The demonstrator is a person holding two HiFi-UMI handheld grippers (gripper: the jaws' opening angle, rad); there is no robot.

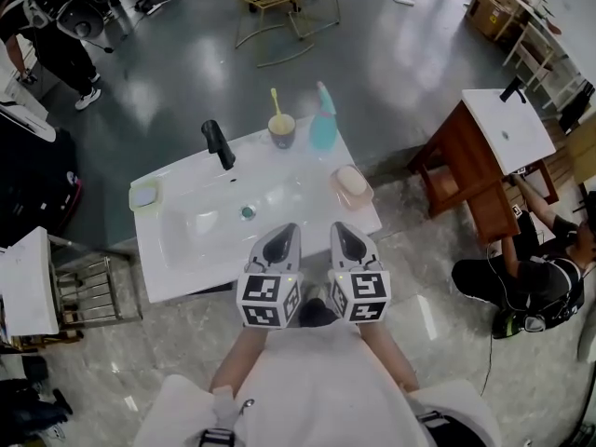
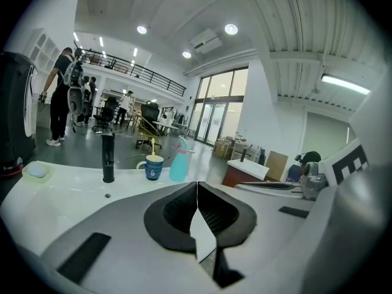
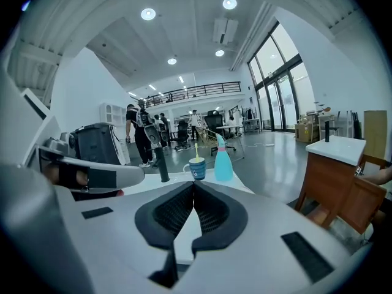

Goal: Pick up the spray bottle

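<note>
Left gripper [image 1: 284, 236]: held low over the near edge of the washbasin; its jaws are pressed together with nothing between them.
Right gripper [image 1: 346, 233]: just beside the left one and parallel to it; jaws likewise closed and empty.
Washbasin [image 1: 177, 250]: white rectangular top with a shallow bowl, directly ahead of both grippers.
Drain [image 1: 248, 211]: small round fitting in the middle of the bowl, ahead of the left gripper.
Soap dish [image 1: 354, 186]: pinkish, on the right rim of the basin, ahead of the right gripper.
Pale dish [image 1: 144, 195]: on the left rim, well apart from both grippers.
Faucet [image 1: 218, 144]: black, upright, at the far side of the bowl.
Cup [image 1: 281, 129]: dark blue, holding a yellow toothbrush, on the far edge to the right of the faucet.
Spray bottle [image 1: 322, 124]: blue-green, upright on the far edge of the basin top, just right of the cup; well apart from both grippers and untouched.
Wooden stand [image 1: 466, 170]: right of the basin, carrying a second white top.
Seated person [image 1: 531, 277]: on the floor beside that stand.
Standing person [image 1: 56, 45]: far left, in dark clothing.
</note>
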